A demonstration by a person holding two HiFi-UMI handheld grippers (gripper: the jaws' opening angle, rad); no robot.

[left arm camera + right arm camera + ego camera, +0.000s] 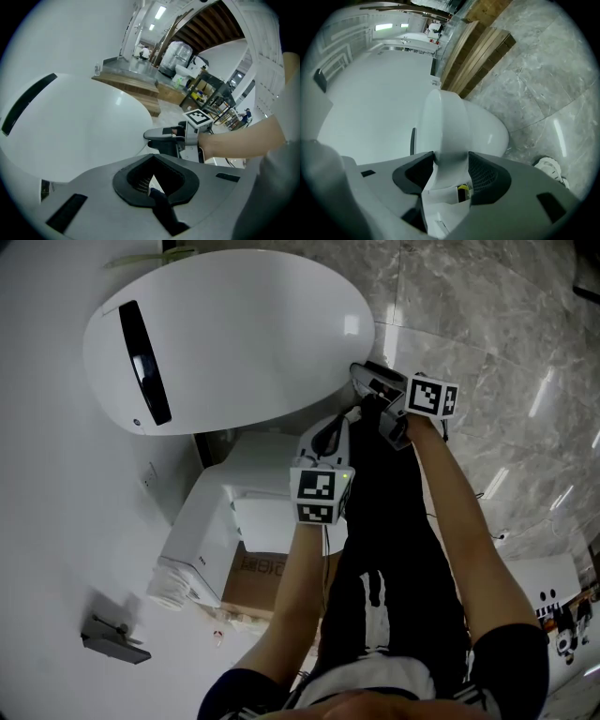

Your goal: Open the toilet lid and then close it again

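- Fingers [487,176] of the right gripper [451,161] are spread wide and released; they stand astride the front rim of the toilet lid [440,117], which runs between the two dark pads; whether a pad brushes the rim cannot be told
- Fingers [124,185] of the left gripper [154,157] are clenched tip to tip with nothing between them; this gripper hovers just off the lid's [79,126] front edge and does not touch it
- from the head view the toilet lid [244,334] lies down, closed, a white oval; a black strip [145,362] runs across it near its rear end
- in that view the right gripper [364,373] sits at the lid's front edge; the left gripper [347,418] is just beside it, a little further from the lid, on the person's side
- the left gripper view shows the right gripper [149,136] level at the lid's front edge, its marker cube [199,117] turned upward
- grey marble floor [487,315] spreads out beyond the lid's front; a white shoe [548,166] rests on it near the lid's front
- a cardboard box [267,566] stands beside the lid, close to the white wall [56,521]
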